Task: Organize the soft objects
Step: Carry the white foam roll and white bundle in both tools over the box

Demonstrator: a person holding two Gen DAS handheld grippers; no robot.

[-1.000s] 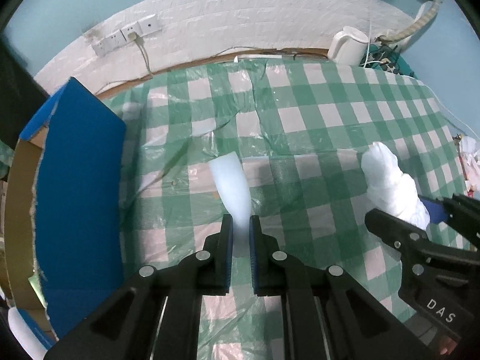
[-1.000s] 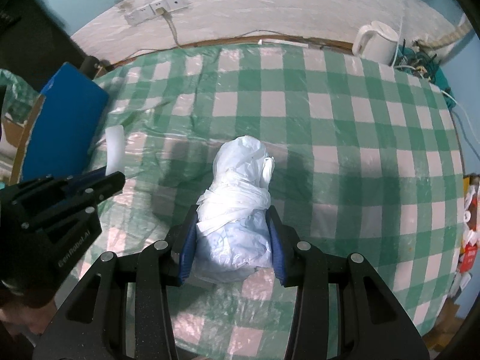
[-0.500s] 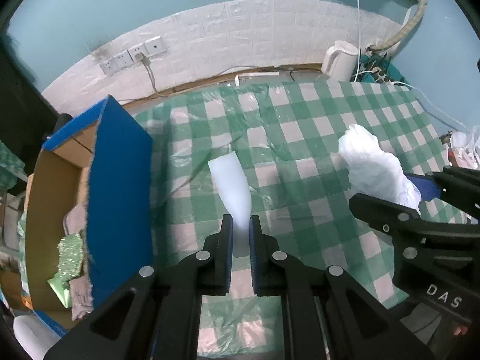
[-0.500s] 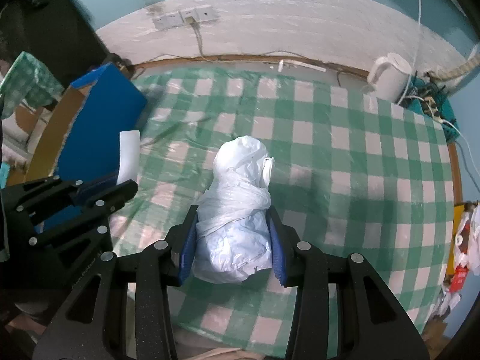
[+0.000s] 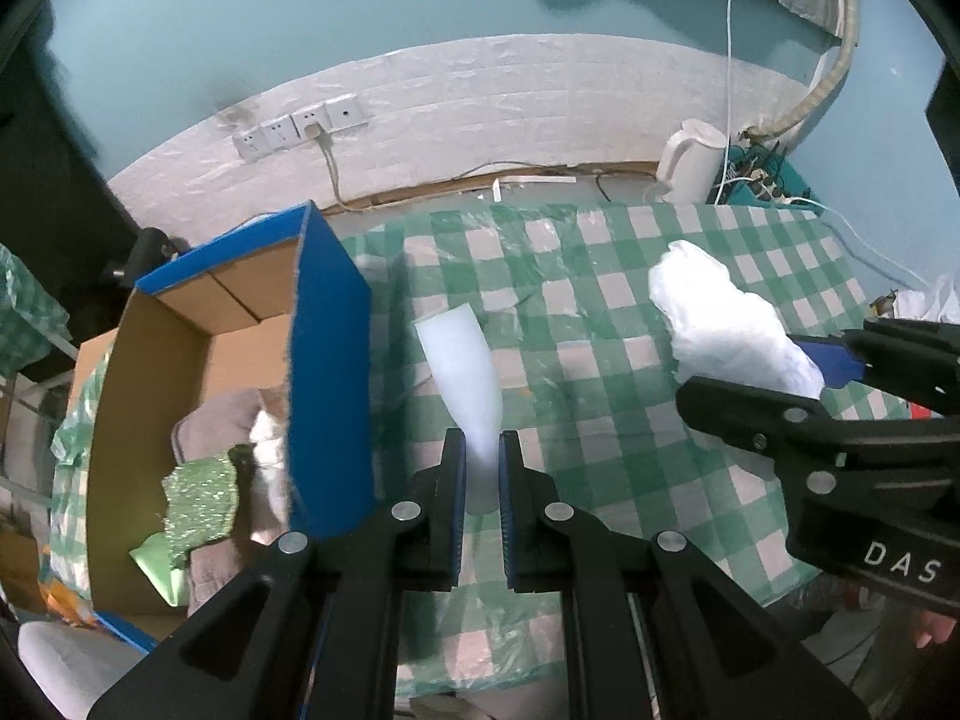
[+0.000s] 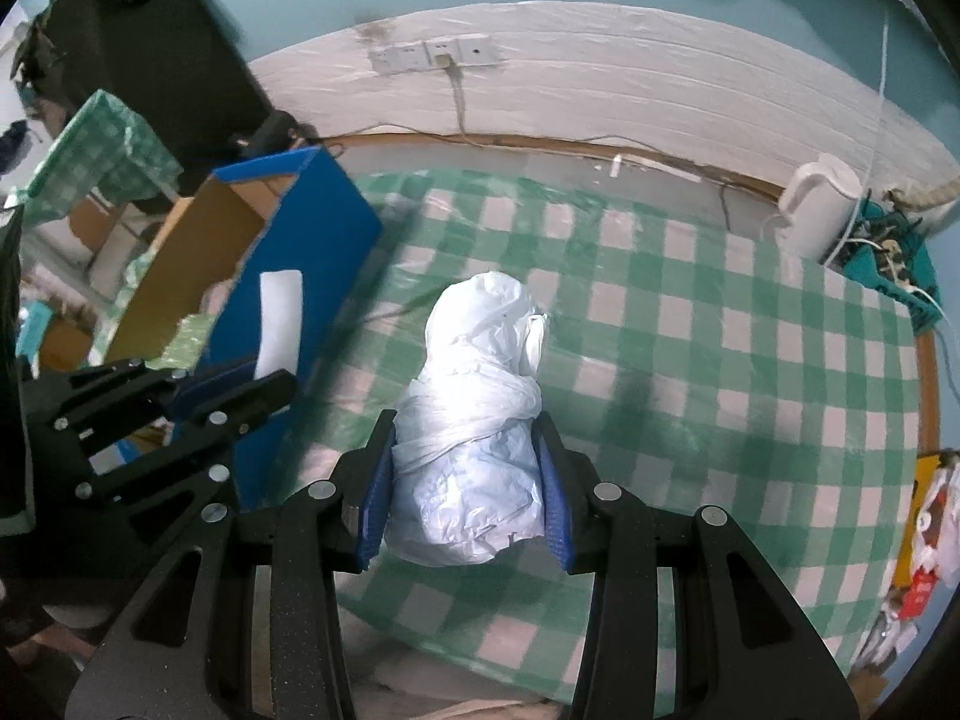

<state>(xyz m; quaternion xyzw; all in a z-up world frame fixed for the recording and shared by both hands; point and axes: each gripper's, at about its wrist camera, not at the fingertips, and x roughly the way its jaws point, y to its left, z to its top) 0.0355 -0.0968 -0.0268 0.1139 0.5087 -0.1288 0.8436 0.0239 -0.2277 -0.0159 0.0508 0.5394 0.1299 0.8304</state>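
A table covered by a green-and-white checked cloth (image 5: pixel 630 360) is seen from above in both wrist views; a white brick-patterned panel with a row of wall sockets (image 5: pixel 300 126) runs along its far edge, and a white kettle (image 5: pixel 690 159) stands at the far right corner; a cardboard box with blue outer walls (image 5: pixel 327 360) sits at the cloth's left side, open at the top, and soft things are seen inside it, among them a greyish cloth (image 5: pixel 210 426) and a glittery green piece (image 5: pixel 198 498); the left gripper (image 5: pixel 482 468) is pinched narrowly on a white foam strip (image 5: pixel 462 360), which sticks out beyond the fingertips above the cloth, just beside the box's blue wall; in the right wrist view the same strip (image 6: pixel 279 318) appears in front of that wall; the right gripper (image 6: pixel 468 498) is clamped on a bundled white plastic bag (image 6: pixel 474 420), its blue pads pressed against both sides of the bundle; the bag is held clear above the cloth, to the right of the foam strip and well apart from the box; in the left wrist view the bag (image 5: pixel 726 324) shows between the right gripper's fingers.
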